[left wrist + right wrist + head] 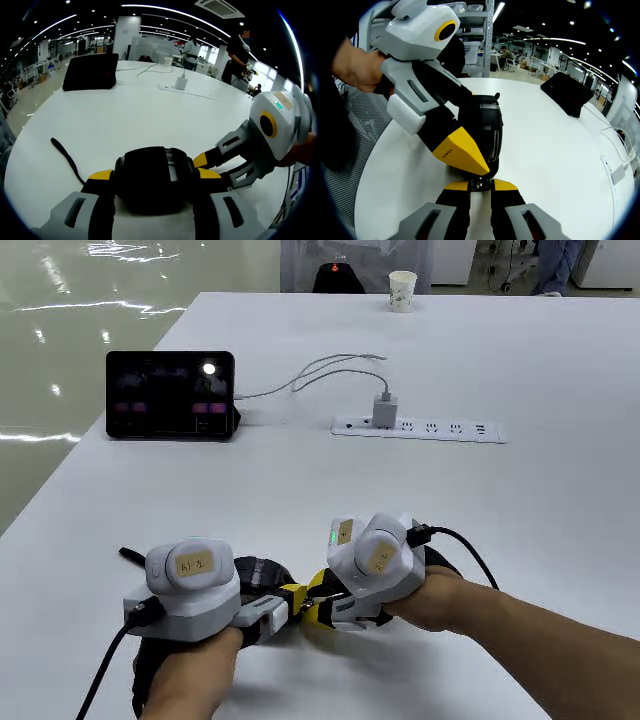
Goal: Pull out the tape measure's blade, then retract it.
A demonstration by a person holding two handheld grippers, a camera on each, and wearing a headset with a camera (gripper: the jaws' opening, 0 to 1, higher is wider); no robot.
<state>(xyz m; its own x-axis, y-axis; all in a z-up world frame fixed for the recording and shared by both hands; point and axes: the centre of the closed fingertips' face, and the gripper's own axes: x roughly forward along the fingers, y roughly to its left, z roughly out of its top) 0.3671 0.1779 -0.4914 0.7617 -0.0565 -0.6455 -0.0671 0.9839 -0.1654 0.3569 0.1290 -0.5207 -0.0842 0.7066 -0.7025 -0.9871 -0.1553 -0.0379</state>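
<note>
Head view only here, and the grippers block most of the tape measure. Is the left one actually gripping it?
Observer: Yes. In the left gripper view the left gripper has its jaws clamped on both sides of the black tape measure.
Operator: Right one on the blade yet?
Observer: Looks so. In the right gripper view the right gripper has its jaws nearly together on a small dark piece at the tape measure's edge, likely the blade tip.
Operator: Any blade out?
Observer: None that I can see. In that view the right jaws sit right against the tape measure.
</note>
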